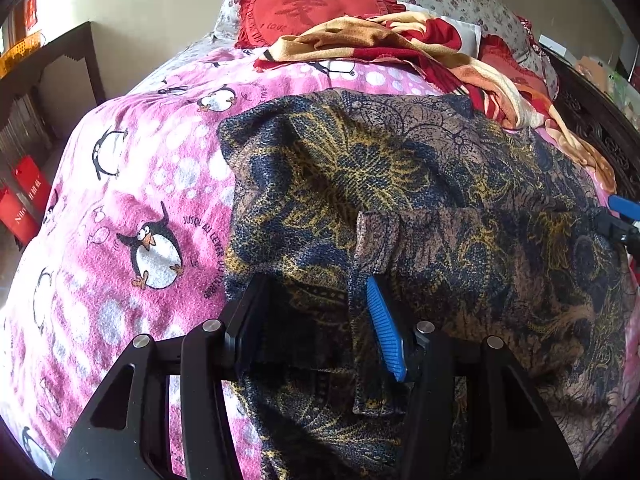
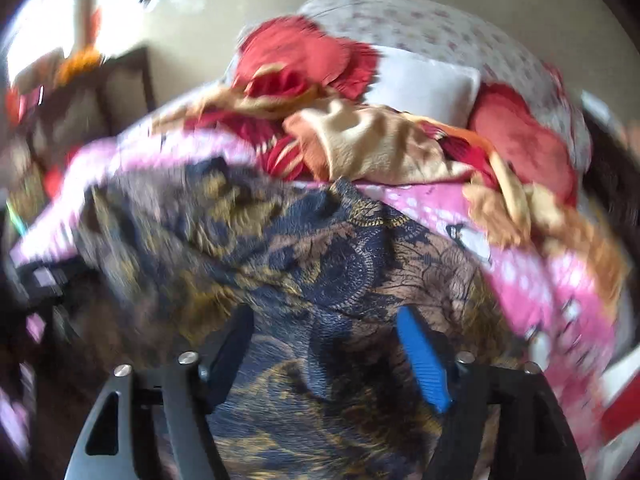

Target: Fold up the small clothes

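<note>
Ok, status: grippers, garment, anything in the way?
Left gripper open over dark patterned garment. Right gripper open, nothing pinched. Garment rumpled on pink penguin blanket. Nothing in the way.

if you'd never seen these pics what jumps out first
The bright pink towelling bedspread printed with penguins catches the eye first, filling the left of the left wrist view. Spread over it to the right lies a dark navy, gold and brown paisley-patterned garment, with the left gripper straddling a fold of it. Behind, at the head of the bed, sits a red frilled heart-shaped cushion beside a rumpled tan and red blanket.
</note>
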The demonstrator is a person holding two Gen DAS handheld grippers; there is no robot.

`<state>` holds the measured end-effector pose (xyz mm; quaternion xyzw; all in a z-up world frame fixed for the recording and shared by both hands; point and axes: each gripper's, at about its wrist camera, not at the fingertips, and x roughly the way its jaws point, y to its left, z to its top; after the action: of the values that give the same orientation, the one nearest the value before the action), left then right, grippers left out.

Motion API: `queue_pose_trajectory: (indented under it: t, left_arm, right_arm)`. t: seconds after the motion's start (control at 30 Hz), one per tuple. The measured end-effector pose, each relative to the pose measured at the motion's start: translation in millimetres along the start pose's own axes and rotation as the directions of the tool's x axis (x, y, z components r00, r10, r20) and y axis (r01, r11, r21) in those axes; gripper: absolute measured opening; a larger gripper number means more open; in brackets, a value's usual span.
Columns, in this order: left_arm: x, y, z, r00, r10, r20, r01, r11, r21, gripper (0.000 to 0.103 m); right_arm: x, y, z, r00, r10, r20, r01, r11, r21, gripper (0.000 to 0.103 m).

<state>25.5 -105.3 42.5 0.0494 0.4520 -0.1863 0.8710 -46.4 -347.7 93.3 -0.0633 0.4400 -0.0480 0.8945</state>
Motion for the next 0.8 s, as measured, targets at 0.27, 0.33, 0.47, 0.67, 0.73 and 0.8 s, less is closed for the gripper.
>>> queue_pose_trajectory:
  t: [0.27, 0.33, 0.47, 0.67, 0.73, 0.8]
  left_arm:
    - [0, 1, 1, 1.000, -0.004, -0.006, 0.004, 1.000, -0.007, 0.051]
    - [1, -1, 1, 1.000, 0.010, -0.003, -0.010, 1.000, 0.000, 0.051]
    - [1, -4, 1, 1.000, 0.022, 0.003, -0.022, 1.000, 0.010, 0.051]
    - [-9, 0, 0, 1.000, 0.007, -0.001, -0.007, 1.000, -0.008, 0.051]
    - [-13, 1, -1, 1.000, 0.005, 0.000, -0.005, 1.000, -0.008, 0.051]
    - [-19, 1, -3, 1.000, 0.008, 0.003, -0.008, 1.000, -0.005, 0.051]
  right_arm:
    - [5, -1, 2, 1.000, -0.018, 0.008, 0.018, 0.999, -0.030, 0.008]
    - [10, -5, 4, 1.000, -0.018, 0.021, 0.017, 0.999, 0.037, 0.007]
    - [19, -5, 2, 1.000, -0.010, 0.012, 0.009, 0.994, 0.104, 0.008]
    - [-37, -7, -17, 0.996, 0.019, 0.091, -0.035, 0.983, 0.179, 0.046]
    - [-43, -1, -32, 0.997, 0.029, 0.072, -0.041, 0.984, 0.171, 0.046]
    - [-39, 2, -47, 0.999, 0.021, 0.030, -0.026, 0.985, 0.173, 0.046]
